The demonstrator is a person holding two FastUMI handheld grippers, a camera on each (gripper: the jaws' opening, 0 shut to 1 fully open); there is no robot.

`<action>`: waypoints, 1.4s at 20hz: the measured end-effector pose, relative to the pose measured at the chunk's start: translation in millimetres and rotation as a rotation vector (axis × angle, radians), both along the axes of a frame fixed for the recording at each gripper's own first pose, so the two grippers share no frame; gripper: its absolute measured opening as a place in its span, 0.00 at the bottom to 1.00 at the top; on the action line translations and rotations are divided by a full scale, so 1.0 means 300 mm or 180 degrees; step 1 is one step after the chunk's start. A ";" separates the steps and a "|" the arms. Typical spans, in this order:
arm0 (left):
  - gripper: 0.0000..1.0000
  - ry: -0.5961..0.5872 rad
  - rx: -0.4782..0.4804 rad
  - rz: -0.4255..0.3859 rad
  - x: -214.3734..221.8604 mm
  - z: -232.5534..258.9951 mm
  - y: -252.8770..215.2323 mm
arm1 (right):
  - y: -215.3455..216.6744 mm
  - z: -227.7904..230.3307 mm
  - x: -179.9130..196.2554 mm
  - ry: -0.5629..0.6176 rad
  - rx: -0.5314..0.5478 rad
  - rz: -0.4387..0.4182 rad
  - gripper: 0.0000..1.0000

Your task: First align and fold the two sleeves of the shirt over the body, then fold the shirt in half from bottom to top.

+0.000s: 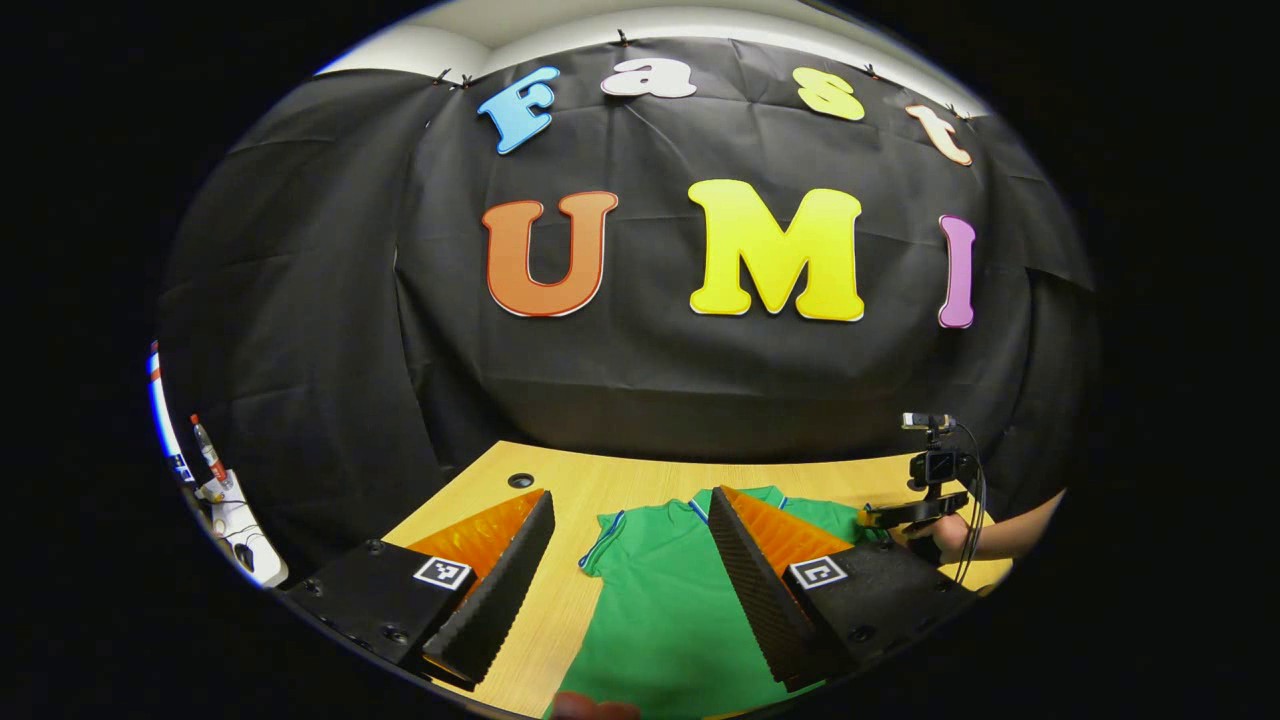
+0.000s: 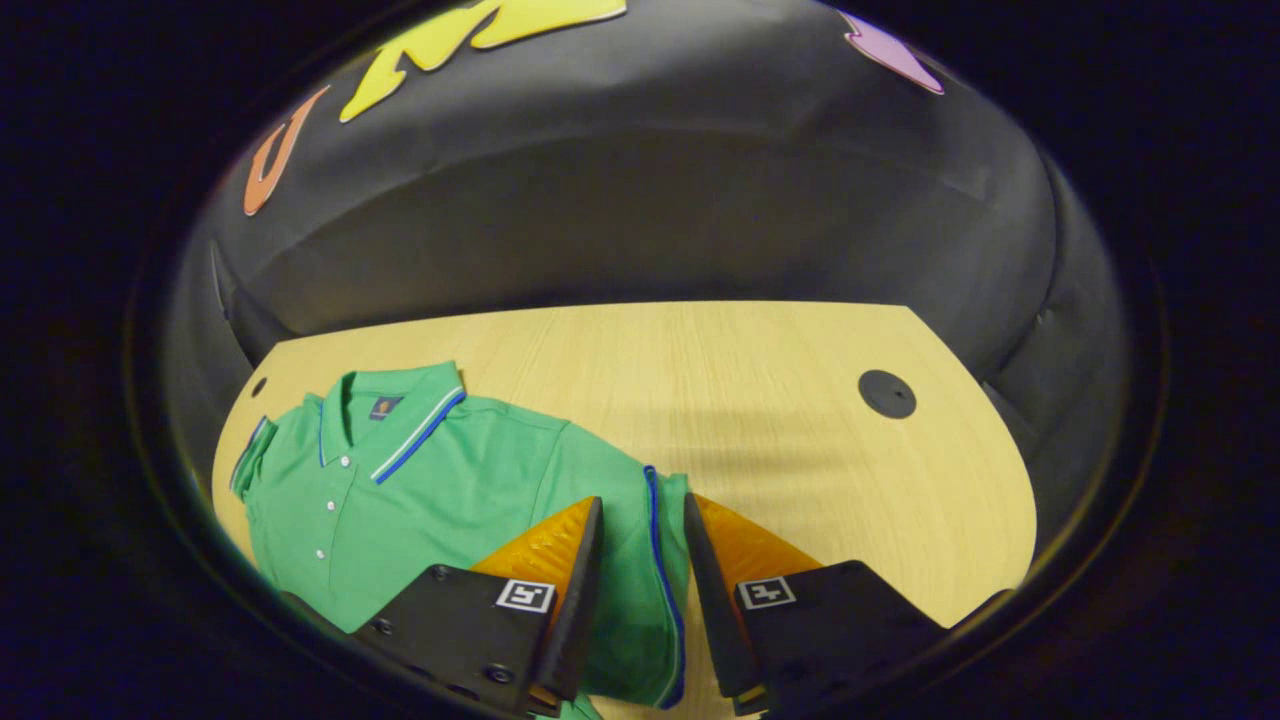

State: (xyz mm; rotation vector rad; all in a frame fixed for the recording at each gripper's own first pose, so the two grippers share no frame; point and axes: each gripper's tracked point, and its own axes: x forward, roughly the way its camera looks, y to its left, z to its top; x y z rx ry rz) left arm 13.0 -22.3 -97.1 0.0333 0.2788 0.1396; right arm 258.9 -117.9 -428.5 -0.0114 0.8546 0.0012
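A green polo shirt (image 2: 430,480) with blue and white trim lies flat and face up on the wooden table (image 2: 760,380), collar (image 2: 400,415) toward the wall. My right gripper (image 2: 642,500) is low over the shirt's short sleeve (image 2: 655,570); the blue-edged cuff lies between its parted fingers, which stand open. My left gripper (image 1: 630,495) hovers wide open above the shirt (image 1: 660,610), near the other sleeve (image 1: 603,540), and holds nothing. In the left gripper view the right gripper (image 1: 905,515) and the hand (image 1: 950,535) holding it appear at the shirt's far side.
Bare table top (image 1: 600,475) stretches behind and to the right of the shirt, with a round black cable hole (image 2: 887,393) near each back corner. The black cloth wall closes off the back edge. A small bottle (image 1: 208,455) and clutter sit off the table to the left.
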 end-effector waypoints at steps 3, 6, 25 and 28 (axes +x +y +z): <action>1.00 0.0012 -0.0022 0.0015 -0.003 -0.003 0.011 | -0.003 -0.013 0.026 0.0005 -0.0081 -0.0070 0.11; 1.00 0.0016 -0.0027 0.0034 -0.011 -0.005 0.028 | -0.014 -0.011 0.032 0.0060 -0.0104 -0.0051 0.02; 0.99 -0.0094 -0.0174 0.0137 -0.043 -0.028 0.141 | 0.084 0.280 -0.004 -0.0226 0.0238 -0.0061 0.01; 0.99 -0.0122 -0.0195 0.0192 -0.055 -0.023 0.182 | 0.166 0.324 0.009 -0.0283 0.0264 0.0020 0.01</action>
